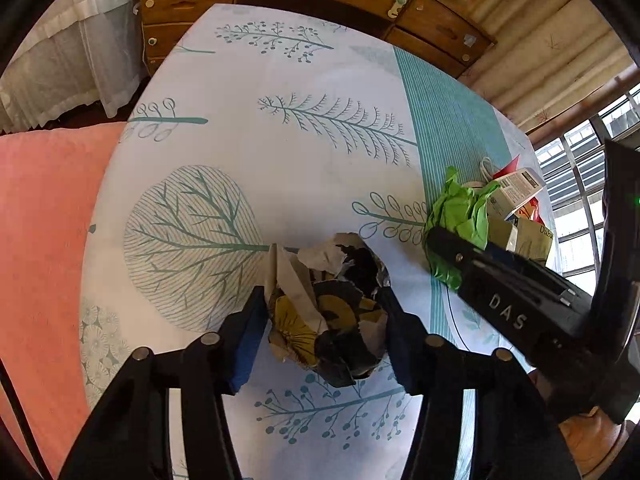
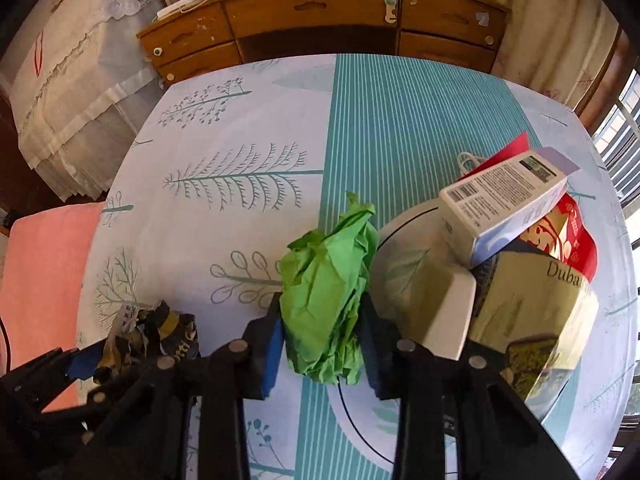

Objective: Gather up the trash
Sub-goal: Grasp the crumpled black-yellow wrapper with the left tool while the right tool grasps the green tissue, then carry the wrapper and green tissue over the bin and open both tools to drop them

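Observation:
My left gripper (image 1: 322, 328) is shut on a crumpled ball of black, yellow and grey paper (image 1: 328, 312), held over the tree-print tablecloth (image 1: 280, 168). My right gripper (image 2: 322, 336) is shut on a crumpled green paper ball (image 2: 328, 296); both blue pads press its sides. In the left wrist view the right gripper (image 1: 436, 240) shows at the right with the green paper (image 1: 460, 216). In the right wrist view the left gripper (image 2: 100, 356) shows at lower left with the dark paper ball (image 2: 156, 332).
A white tray (image 2: 448, 320) to the right holds a white carton (image 2: 504, 208), a gold "Dubai" box (image 2: 532, 312) and a red packet (image 2: 576, 236). A wooden dresser (image 2: 320, 20) stands behind the table. A pink cushion (image 1: 44, 248) lies at the left.

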`<state>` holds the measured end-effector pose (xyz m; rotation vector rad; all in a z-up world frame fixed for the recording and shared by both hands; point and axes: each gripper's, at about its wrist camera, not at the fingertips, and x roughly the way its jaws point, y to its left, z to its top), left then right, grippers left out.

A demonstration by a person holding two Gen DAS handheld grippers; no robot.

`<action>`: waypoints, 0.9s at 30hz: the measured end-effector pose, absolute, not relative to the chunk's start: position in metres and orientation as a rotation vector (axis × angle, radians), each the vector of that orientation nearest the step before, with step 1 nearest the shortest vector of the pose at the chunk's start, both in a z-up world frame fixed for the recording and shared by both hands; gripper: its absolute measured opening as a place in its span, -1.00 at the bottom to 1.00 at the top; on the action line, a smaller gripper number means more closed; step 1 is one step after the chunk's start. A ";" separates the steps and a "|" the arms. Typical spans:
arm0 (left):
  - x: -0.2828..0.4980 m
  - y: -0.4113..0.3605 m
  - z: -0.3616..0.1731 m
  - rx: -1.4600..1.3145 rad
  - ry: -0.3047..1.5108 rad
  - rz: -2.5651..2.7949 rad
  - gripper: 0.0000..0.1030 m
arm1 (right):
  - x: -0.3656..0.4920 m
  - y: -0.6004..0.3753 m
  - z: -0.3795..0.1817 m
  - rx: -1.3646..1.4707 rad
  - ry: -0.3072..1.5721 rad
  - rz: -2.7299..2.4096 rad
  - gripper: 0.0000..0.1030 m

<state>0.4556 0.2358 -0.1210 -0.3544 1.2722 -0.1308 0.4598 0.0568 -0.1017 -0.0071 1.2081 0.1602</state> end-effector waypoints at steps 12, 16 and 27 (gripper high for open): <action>0.405 0.230 -0.079 -0.338 1.212 -0.110 -0.42 | 0.372 0.019 -0.047 0.109 1.168 0.263 -0.37; 0.377 0.225 -0.061 -0.361 1.185 -0.117 -0.43 | 0.336 0.000 -0.028 0.130 1.142 0.289 -0.37; 0.250 0.190 0.018 -0.410 1.032 -0.037 -0.43 | 0.228 -0.049 0.012 0.125 1.080 0.477 -0.37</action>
